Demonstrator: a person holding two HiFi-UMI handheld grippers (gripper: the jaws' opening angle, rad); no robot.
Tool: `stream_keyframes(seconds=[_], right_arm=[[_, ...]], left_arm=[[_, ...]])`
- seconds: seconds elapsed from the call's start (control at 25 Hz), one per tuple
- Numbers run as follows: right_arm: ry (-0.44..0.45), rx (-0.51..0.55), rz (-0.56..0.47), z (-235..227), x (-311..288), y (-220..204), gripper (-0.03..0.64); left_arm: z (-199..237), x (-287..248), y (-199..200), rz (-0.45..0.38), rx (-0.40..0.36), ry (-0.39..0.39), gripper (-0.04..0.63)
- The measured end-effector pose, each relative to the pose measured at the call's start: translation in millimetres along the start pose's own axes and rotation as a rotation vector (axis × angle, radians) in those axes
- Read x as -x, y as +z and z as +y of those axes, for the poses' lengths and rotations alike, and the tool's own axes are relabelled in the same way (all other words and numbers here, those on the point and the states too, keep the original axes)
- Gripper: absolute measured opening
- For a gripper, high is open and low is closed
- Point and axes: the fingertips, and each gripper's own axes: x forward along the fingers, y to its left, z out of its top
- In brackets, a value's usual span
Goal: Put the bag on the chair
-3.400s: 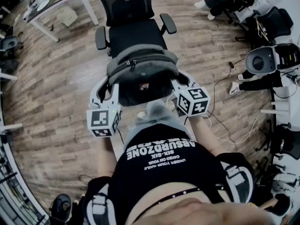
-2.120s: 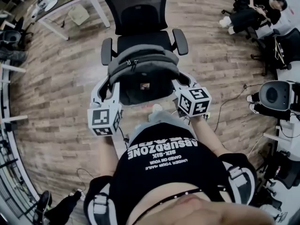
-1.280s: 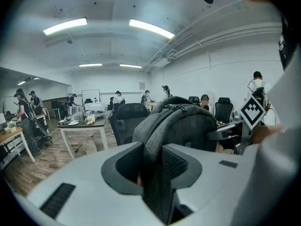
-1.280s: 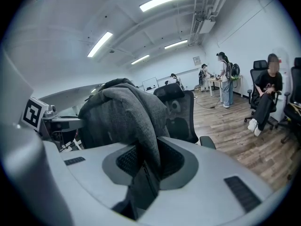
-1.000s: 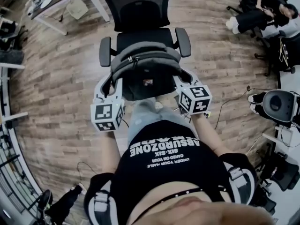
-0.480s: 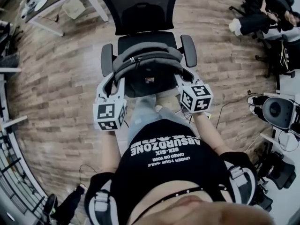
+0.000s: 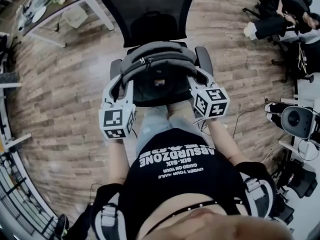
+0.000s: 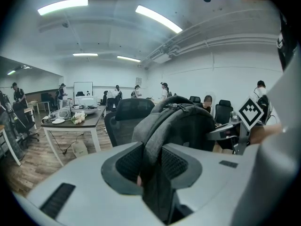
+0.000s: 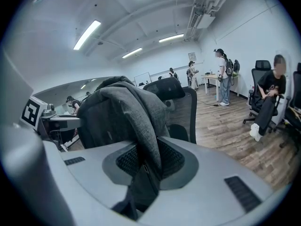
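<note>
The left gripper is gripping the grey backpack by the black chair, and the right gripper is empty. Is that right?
Not quite: the right gripper isn't empty. The right gripper view shows its jaws closed on grey fabric of the backpack, just as the left gripper grips the other side. The rest holds: the backpack is grey and by the black chair.

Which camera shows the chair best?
The head view: it shows the chair from above, backrest and both armrests, with the bag hiding most of its seat. The left gripper view and right gripper view each catch only part of its backrest behind the bag.
</note>
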Motion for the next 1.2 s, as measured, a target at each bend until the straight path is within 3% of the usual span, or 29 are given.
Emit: stream_keyframes(seconds=[0.48,1.2], right_arm=[[-0.013,0.009,-0.074,-16.2,-47.1,52.2,0.084],[0.015,0.045,-0.184,-14.3,-100.6,125.3,0.084]], left_arm=[[30.7,-48.8,44.1,-0.055,-0.020,-0.024,0.109],[81.1,-89.3,109.1,-0.184,-0.048,0.044,0.109]])
